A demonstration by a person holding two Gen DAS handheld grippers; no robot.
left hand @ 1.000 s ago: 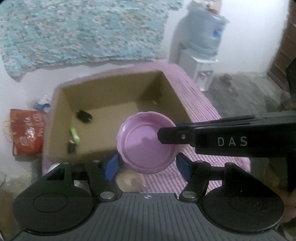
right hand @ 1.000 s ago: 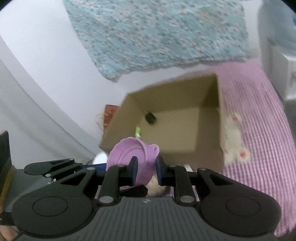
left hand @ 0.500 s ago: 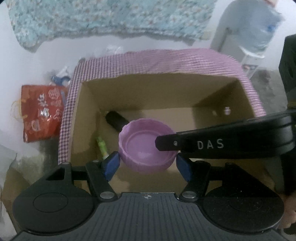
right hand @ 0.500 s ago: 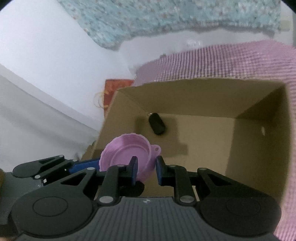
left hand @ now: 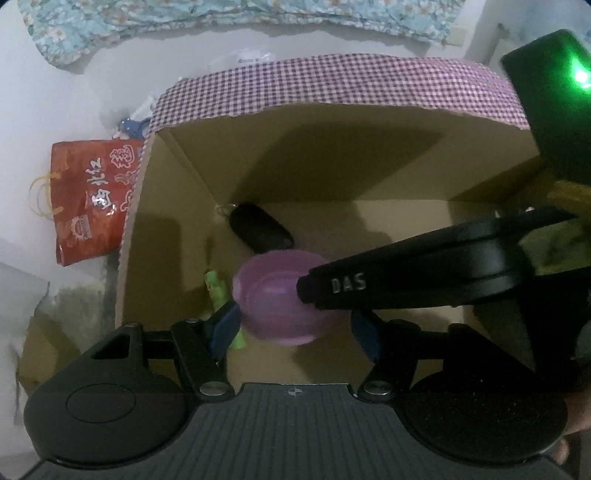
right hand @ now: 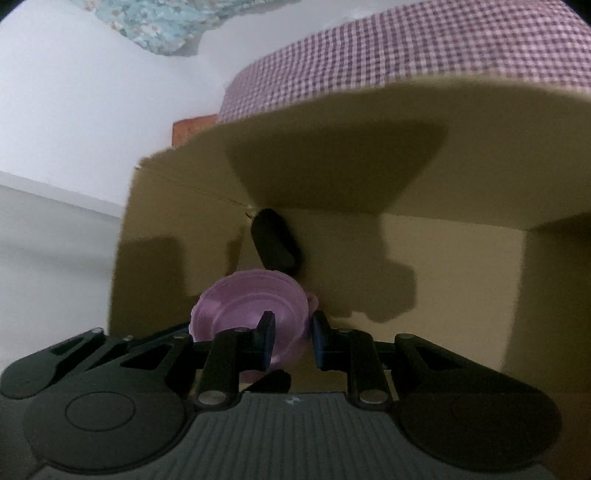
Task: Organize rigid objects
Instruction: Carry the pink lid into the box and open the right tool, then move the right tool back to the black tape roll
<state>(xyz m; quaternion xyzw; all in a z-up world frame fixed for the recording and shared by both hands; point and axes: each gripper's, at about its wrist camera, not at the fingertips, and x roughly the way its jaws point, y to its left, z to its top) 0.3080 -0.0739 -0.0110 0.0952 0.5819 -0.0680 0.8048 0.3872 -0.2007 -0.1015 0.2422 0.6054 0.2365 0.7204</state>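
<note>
Right gripper point(right hand: 290, 338) first: its blue pads are nearly together, pinching the thin rim of the purple bowl point(right hand: 251, 306) on its right side, one pad inside the bowl and one outside by the small tab on the rim. The bowl hangs tilted from that pinch, its hollow turned toward the right wrist camera.

The left gripper point(left hand: 295, 326) is about half open, its blue fingers point(left hand: 225, 326) set either side of the same bowl point(left hand: 277, 302). The left pad sits right at the bowl's edge, while the right pad appears to stand a little clear; whether either truly presses, I cannot tell. The right gripper's black arm, lettered DAS, crosses in from the right over the bowl's hollow.

Outward now: the bowl is down inside the open cardboard box point(left hand: 177, 206), in the near-left part of it, low over the floor. Contact with the floor is not clear. Just left of the bowl a small green object point(left hand: 218, 291) lies on the box floor, partly behind the left pad. Beyond the bowl, toward the far-left corner, lies a black oval fob point(left hand: 260, 230) with a small ring at its far end; from the right wrist it shows just above the bowl's far rim point(right hand: 275, 245).

The box stands on a purple checked cloth point(left hand: 332, 79). Off to the left, outside the box, a red printed bag point(left hand: 92, 195) lies on the floor. A floral blue fabric point(left hand: 221, 11) hangs on the far wall.
</note>
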